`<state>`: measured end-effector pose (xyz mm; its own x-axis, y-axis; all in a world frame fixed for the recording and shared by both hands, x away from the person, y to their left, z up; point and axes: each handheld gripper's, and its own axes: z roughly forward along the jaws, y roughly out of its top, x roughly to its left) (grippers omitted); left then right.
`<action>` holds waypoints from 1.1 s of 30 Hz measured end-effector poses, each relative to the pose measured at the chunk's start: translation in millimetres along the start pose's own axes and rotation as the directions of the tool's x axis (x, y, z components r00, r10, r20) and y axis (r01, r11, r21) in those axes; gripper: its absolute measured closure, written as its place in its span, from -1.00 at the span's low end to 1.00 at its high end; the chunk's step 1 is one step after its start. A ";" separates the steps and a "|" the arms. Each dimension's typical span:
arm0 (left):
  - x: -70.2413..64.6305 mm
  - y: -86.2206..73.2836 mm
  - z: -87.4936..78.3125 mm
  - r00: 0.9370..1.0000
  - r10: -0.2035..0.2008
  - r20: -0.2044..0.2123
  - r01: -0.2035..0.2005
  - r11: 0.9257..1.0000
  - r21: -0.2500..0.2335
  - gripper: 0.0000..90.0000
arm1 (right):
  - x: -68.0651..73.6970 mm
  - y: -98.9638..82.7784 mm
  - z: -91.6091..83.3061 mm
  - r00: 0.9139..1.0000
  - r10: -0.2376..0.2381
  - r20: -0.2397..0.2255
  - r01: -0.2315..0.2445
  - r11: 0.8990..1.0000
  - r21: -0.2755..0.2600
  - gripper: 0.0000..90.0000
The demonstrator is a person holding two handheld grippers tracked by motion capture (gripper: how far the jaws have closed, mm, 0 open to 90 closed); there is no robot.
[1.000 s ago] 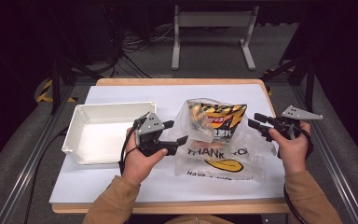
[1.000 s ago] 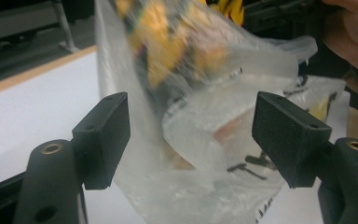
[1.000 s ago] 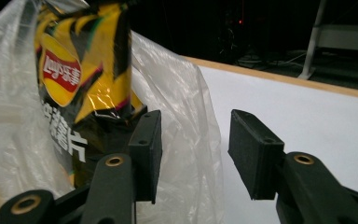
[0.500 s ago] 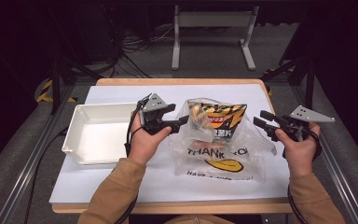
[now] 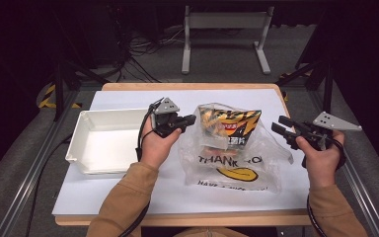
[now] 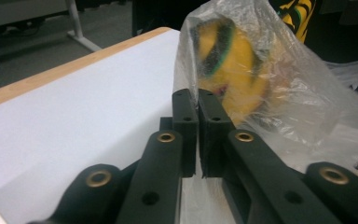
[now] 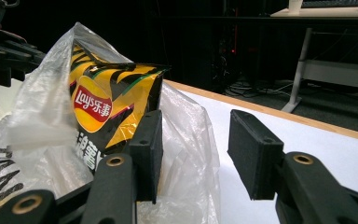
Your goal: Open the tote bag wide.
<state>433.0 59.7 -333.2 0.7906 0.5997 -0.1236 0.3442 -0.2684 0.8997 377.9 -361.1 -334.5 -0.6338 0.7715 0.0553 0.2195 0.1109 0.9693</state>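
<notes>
A clear plastic bag (image 5: 256,163) printed "THANK YOU" lies mid-table with a yellow-and-black Lay's chip bag (image 5: 229,123) standing inside it. My left gripper (image 5: 191,119) is at the bag's upper left edge. Its jaws have just been closing and now stand shut, pinching the thin plastic rim. In the left gripper view the left gripper (image 6: 198,100) nips the plastic bag (image 6: 307,107) right in front of the chip bag (image 6: 233,70). My right gripper (image 5: 279,124) hangs open just right of the bag, not touching it. In the right gripper view the right gripper (image 7: 196,126) has nothing between its fingers, beside the chip bag (image 7: 107,107).
A white rectangular tray (image 5: 76,148) sits on the white sheet at the left, close to my left forearm. The table's wooden edge (image 5: 187,86) runs along the back. Beyond it are dark floor, cables and a metal stand (image 5: 224,22).
My left gripper moved up and right from the bag's lower left to its upper left edge and closed there. The right gripper rose slightly and stayed open.
</notes>
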 end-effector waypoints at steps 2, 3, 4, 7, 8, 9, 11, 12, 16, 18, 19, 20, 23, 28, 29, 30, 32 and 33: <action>0.9 2.0 -2.5 1.000 0.008 -0.009 -0.008 1.000 -0.005 0.99 | 0.1 0.0 -0.5 1.000 0.000 0.001 0.000 1.000 -0.002 0.23; 1.3 2.8 -3.6 1.000 0.009 -0.017 -0.009 1.000 -0.010 0.99 | 0.2 0.1 -0.6 1.000 0.000 0.002 0.000 1.000 -0.003 0.23; 1.3 2.8 -3.6 1.000 0.009 -0.017 -0.009 1.000 -0.010 0.99 | 0.2 0.1 -0.6 1.000 0.000 0.002 0.000 1.000 -0.003 0.23; 3.7 4.4 -6.7 0.999 0.002 -0.036 -0.002 1.000 -0.018 0.99 | 0.4 0.4 -1.0 1.000 -0.005 0.002 0.005 1.000 -0.005 0.23; 5.4 4.4 -7.6 0.999 -0.004 -0.042 0.003 1.000 -0.020 0.99 | 0.6 0.4 -1.0 1.000 -0.003 0.002 0.003 1.000 -0.003 0.23; 5.4 4.4 -7.6 0.999 -0.004 -0.042 0.003 1.000 -0.020 0.99 | 0.6 0.4 -1.0 1.000 -0.003 0.002 0.003 1.000 -0.003 0.23; 10.5 3.1 -9.6 0.997 -0.016 -0.071 0.015 1.000 -0.014 0.99 | 0.0 -1.1 0.4 1.000 -0.002 0.001 0.002 1.000 0.004 0.23; 11.7 2.2 -9.4 0.996 -0.026 -0.085 0.025 1.000 -0.016 0.99 | -0.2 -1.8 1.0 1.000 -0.001 0.001 0.001 1.000 0.009 0.23; 17.5 -0.8 -6.9 0.991 -0.044 -0.124 0.046 0.999 0.015 0.96 | -0.4 -2.7 3.1 1.000 0.000 -0.006 0.000 1.000 0.016 0.21; 19.2 -2.2 -5.6 0.990 -0.039 -0.133 0.043 0.999 0.028 0.95 | -0.1 -2.6 3.4 1.000 0.002 -0.007 -0.002 1.000 0.019 0.21; 19.7 -4.4 -4.0 0.988 -0.045 -0.151 0.052 0.998 0.041 0.95 | -0.1 -2.6 3.5 1.000 0.001 -0.008 -0.001 1.000 0.019 0.21; 20.0 -5.3 -4.0 0.987 -0.045 -0.155 0.053 0.997 0.050 0.95 | -0.1 -2.6 3.4 1.000 0.002 -0.008 -0.001 1.000 0.019 0.21; 21.5 -7.3 -3.3 0.984 -0.038 -0.174 0.050 0.997 0.060 0.96 | -0.6 -2.8 2.7 1.000 0.002 -0.007 -0.002 1.000 0.018 0.21; 23.7 -8.9 -3.6 0.979 -0.045 -0.198 0.060 0.995 0.074 0.96 | -0.1 -2.0 1.3 1.000 0.003 -0.004 -0.003 1.000 0.013 0.21; 23.7 -9.3 -3.9 0.977 -0.053 -0.206 0.070 0.994 0.078 0.96 | 0.1 -1.8 1.1 1.000 0.001 -0.004 -0.001 1.000 0.012 0.21; 24.3 -9.7 -4.1 0.976 -0.054 -0.211 0.072 0.994 0.079 0.96 | 0.4 -1.5 0.9 1.000 0.000 -0.005 0.000 1.000 0.011 0.21; 24.4 -11.0 -4.4 0.979 -0.051 -0.199 0.069 0.994 0.083 0.96 | 0.6 -1.4 1.0 1.000 -0.002 -0.007 0.002 1.000 0.010 0.21; 23.3 -11.8 -4.2 0.979 -0.045 -0.197 0.063 0.994 0.087 0.96 | 0.7 -1.4 1.1 1.000 -0.003 -0.007 0.003 1.000 0.010 0.21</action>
<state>445.2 80.1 -345.0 0.6590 0.7479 -0.0794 0.4364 -0.2942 0.8503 377.9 -360.1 -336.1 -0.6396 0.7668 0.0540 0.2252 0.1198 0.9669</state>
